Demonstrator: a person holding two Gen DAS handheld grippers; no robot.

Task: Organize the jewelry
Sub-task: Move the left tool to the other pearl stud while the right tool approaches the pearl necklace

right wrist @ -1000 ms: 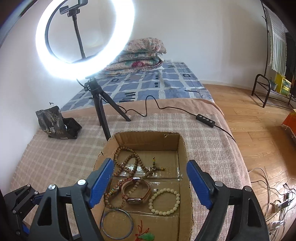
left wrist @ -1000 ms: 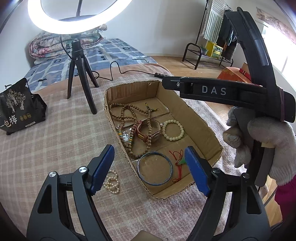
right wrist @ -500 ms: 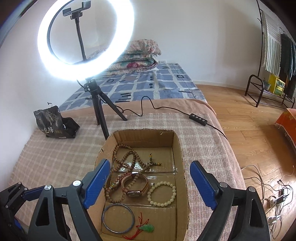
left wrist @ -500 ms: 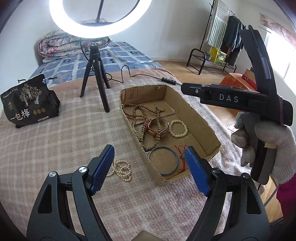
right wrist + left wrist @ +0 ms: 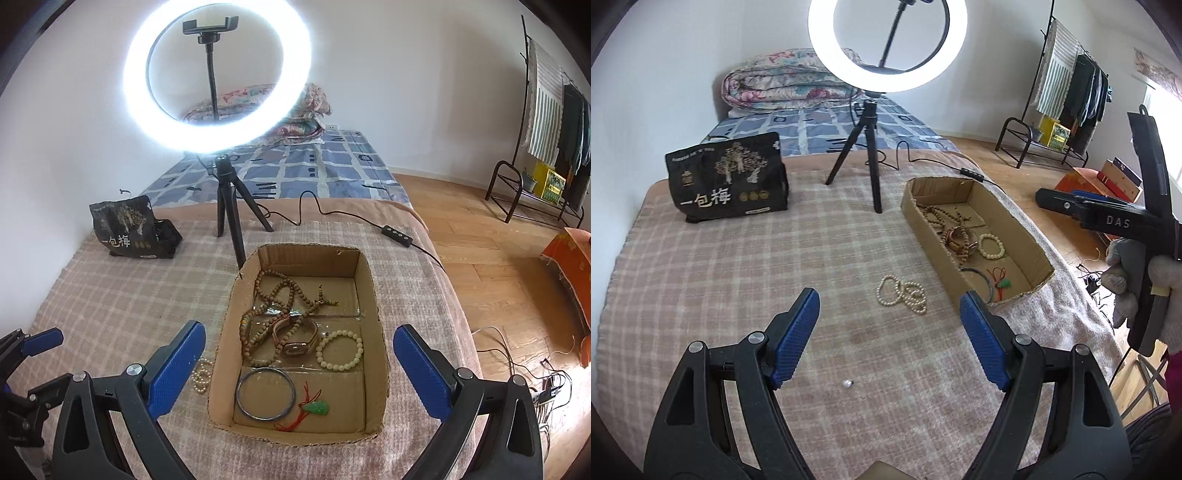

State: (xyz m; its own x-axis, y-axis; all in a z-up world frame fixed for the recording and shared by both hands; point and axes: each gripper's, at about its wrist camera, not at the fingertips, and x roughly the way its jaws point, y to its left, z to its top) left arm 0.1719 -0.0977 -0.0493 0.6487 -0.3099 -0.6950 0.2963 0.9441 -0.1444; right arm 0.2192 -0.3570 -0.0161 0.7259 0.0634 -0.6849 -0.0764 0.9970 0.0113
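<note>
A cardboard box (image 5: 380,332) on the checked blanket holds a wooden bead strand (image 5: 273,295), a watch (image 5: 295,338), a cream bead bracelet (image 5: 341,350), a dark bangle (image 5: 265,393) and a green pendant on red cord (image 5: 316,408). A pearl necklace (image 5: 901,293) lies on the blanket left of the box (image 5: 1015,221), and a single loose bead (image 5: 847,384) lies nearer. My left gripper (image 5: 890,336) hovers open above the blanket, short of the pearls, holding nothing. My right gripper (image 5: 297,365) hangs over the box's near end with its jaws opening and nothing gripped.
A ring light on a black tripod (image 5: 871,155) stands behind the box, its cable and controller (image 5: 397,234) running off right. A black snack bag (image 5: 727,177) sits far left. The bed's edge drops to wooden floor (image 5: 498,266) at right. A gloved hand (image 5: 1167,280) holds the right gripper.
My left gripper has drawn back and to the left, off the box, so the pearl necklace now lies ahead of it. The right gripper's jaws have widened and it has backed off slightly.
</note>
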